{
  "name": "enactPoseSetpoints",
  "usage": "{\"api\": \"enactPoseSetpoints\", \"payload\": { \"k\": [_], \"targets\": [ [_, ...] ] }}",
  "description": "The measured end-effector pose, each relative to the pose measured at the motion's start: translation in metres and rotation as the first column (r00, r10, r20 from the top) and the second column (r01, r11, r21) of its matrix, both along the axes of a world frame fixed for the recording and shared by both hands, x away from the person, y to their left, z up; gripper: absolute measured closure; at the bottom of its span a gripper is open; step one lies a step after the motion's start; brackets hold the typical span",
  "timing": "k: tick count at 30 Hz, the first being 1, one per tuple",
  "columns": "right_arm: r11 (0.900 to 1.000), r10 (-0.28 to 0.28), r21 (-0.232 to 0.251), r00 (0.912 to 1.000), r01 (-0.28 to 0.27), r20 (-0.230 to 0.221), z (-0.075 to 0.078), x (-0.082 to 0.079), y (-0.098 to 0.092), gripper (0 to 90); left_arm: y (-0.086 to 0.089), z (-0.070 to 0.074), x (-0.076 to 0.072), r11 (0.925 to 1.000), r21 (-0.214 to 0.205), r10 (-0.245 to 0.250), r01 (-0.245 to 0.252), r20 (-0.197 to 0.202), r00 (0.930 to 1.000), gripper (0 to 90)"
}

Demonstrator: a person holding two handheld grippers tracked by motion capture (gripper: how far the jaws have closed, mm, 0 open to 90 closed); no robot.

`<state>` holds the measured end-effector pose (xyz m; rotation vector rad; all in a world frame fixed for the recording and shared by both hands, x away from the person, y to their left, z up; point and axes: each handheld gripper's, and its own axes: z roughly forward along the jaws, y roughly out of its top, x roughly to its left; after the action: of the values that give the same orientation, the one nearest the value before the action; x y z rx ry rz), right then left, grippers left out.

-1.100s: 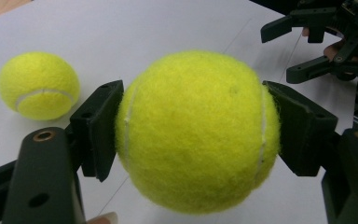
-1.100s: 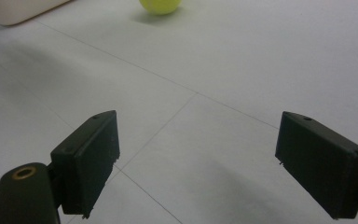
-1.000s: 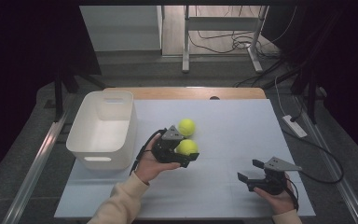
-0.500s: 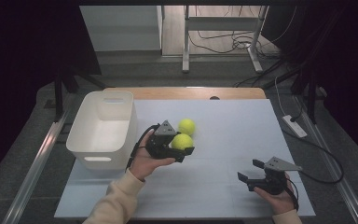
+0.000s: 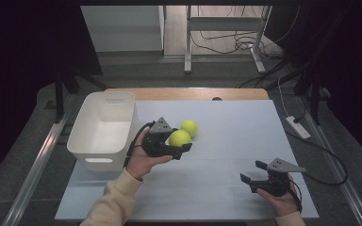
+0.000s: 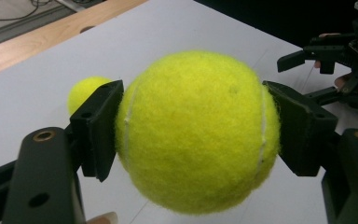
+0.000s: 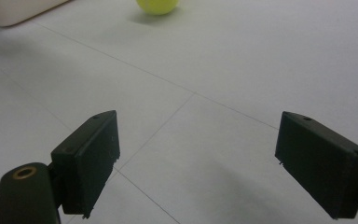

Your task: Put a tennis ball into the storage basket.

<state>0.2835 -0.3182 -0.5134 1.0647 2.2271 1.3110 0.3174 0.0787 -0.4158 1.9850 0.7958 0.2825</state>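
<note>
While the left hand-held gripper point(image 5: 178, 149) is clamped on a tennis ball point(image 5: 179, 138), its two pads pressed to opposite sides of the felt in the left gripper view point(image 6: 198, 130), the ball has been lifted off the table point(image 5: 226, 197) and carried a short way toward the left edge, nearer the white bin point(image 5: 104, 129) than it was a second ago. Item two: a second tennis ball point(image 5: 189, 127), resting on the table just behind the held one, toward the far edge, unmoved. Item three: the white bin, open-topped and seemingly empty, standing at the left edge of the table. Item four: the right hand-held gripper point(image 5: 254, 174), jaws spread wide with nothing between them, parked near the near right corner and unchanged in place. Judgement: the grasp is done and the transfer is under way; the bin is probably the destination, with the carry over its rim and the release not yet made.
</note>
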Motion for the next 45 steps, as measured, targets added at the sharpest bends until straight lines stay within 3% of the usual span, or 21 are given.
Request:
{"api": "enactPoseSetpoints", "payload": {
  "k": [22,45],
  "targets": [
    [1.0,0.002,0.0,1.0,-0.002,0.003,0.0,0.0,0.0,13.9,0.017,0.011,0.006,0.9982,-0.029,0.053,-0.052,0.023,0.9983,26.0],
    [1.0,-0.001,0.004,1.0,0.001,0.004,0.001,-0.001,0.0,13.9,0.04,0.026,0.012,0.9915,-0.05,0.122,-0.12,0.048,0.9914,26.0]
  ]
}}
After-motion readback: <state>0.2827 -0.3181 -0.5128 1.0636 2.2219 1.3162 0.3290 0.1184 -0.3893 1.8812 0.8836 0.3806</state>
